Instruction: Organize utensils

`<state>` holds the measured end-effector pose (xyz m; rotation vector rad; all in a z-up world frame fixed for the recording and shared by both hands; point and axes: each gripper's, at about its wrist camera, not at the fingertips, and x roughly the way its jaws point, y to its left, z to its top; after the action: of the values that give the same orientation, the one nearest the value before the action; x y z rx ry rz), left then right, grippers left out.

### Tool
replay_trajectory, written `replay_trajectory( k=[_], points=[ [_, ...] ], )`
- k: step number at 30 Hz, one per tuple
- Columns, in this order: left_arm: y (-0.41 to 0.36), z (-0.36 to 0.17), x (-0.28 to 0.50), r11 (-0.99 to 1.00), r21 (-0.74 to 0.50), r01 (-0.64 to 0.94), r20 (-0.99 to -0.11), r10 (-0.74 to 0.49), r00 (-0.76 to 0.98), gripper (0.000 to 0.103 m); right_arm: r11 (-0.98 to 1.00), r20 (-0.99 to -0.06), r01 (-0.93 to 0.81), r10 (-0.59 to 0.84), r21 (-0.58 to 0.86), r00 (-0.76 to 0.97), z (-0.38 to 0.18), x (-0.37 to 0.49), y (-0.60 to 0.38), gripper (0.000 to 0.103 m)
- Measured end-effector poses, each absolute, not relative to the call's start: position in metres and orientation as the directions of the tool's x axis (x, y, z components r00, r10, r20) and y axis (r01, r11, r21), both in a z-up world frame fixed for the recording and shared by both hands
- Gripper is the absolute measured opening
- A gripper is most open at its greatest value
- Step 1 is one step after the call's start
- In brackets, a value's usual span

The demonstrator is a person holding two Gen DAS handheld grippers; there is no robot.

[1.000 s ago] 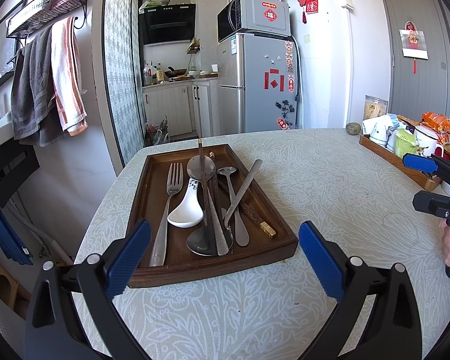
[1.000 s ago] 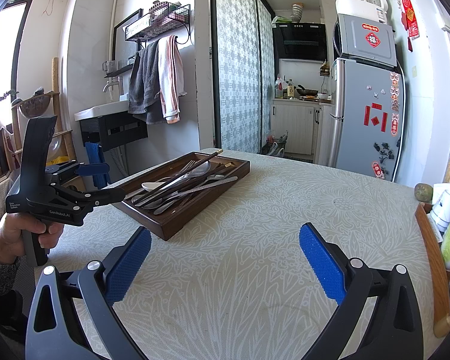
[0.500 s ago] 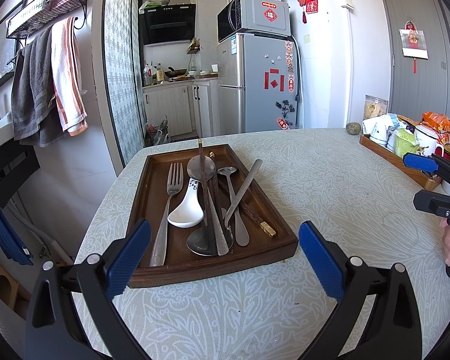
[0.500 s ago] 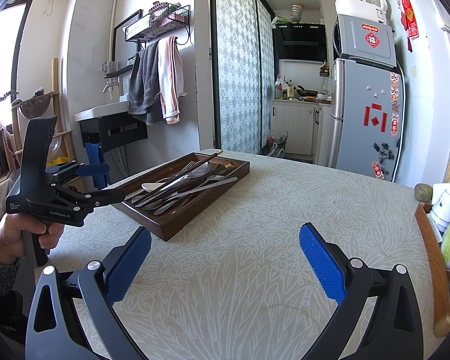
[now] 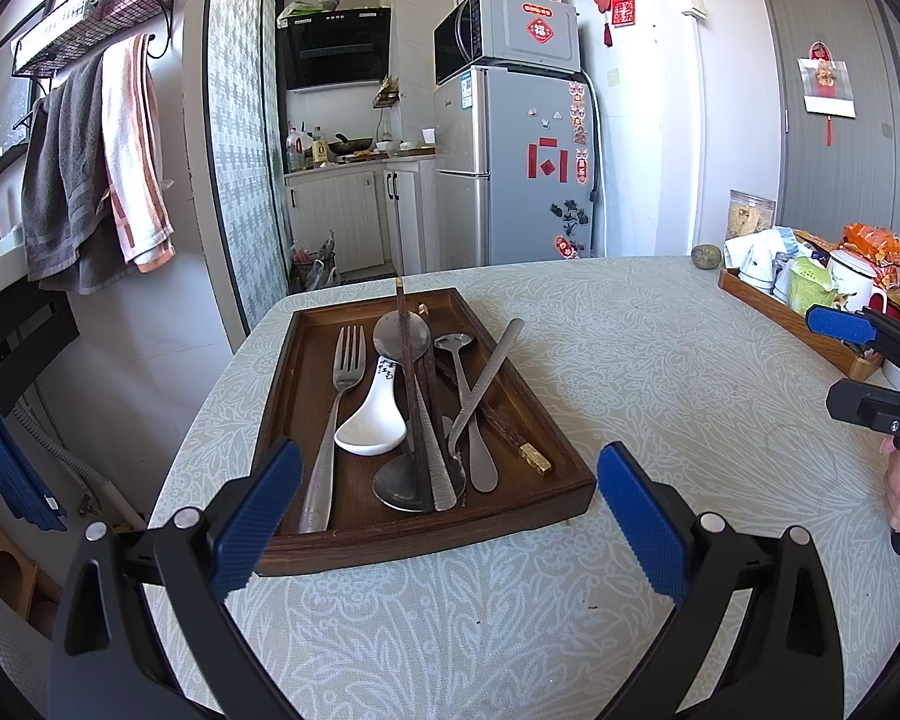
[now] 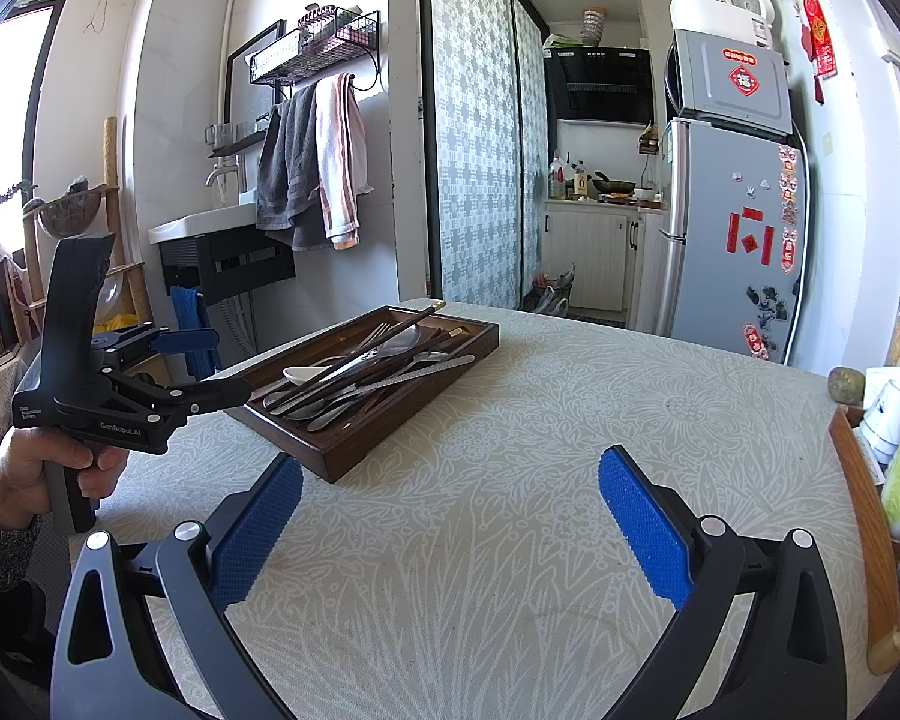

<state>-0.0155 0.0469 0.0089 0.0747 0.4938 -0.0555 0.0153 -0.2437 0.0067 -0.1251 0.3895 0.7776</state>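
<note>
A dark wooden tray (image 5: 297, 414) (image 6: 390, 441) lies on the patterned tablecloth and holds a jumble of utensils: a steel fork (image 5: 336, 414), a white ceramic spoon (image 5: 373, 420), metal spoons (image 5: 468, 414), dark chopsticks (image 5: 411, 384) and a long steel handle (image 5: 489, 378). My left gripper (image 5: 450, 510) hovers open just in front of the tray's near edge, nothing between its blue pads. My right gripper (image 6: 450, 525) is open over bare cloth, right of the tray. The left gripper (image 6: 207, 363) also shows in the right wrist view, held by a hand.
A second wooden tray (image 5: 792, 324) (image 6: 864, 516) with cups, a green strainer and snack packets sits at the table's right side. A small stone (image 5: 706, 256) lies near it. A fridge (image 5: 528, 168), a towel rail and a sink stand beyond the table.
</note>
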Motion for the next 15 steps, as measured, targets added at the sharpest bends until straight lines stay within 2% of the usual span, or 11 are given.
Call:
replay_trajectory(
  k=[15],
  points=[
    [0.0493, 0.0082, -0.0148, 0.995, 0.064, 0.079, -0.483, -0.038, 0.875, 0.1, 0.711, -0.385, -0.703, 0.658, 0.032, 0.647, 0.0066, 0.0153, -0.2438, 0.1]
  ],
)
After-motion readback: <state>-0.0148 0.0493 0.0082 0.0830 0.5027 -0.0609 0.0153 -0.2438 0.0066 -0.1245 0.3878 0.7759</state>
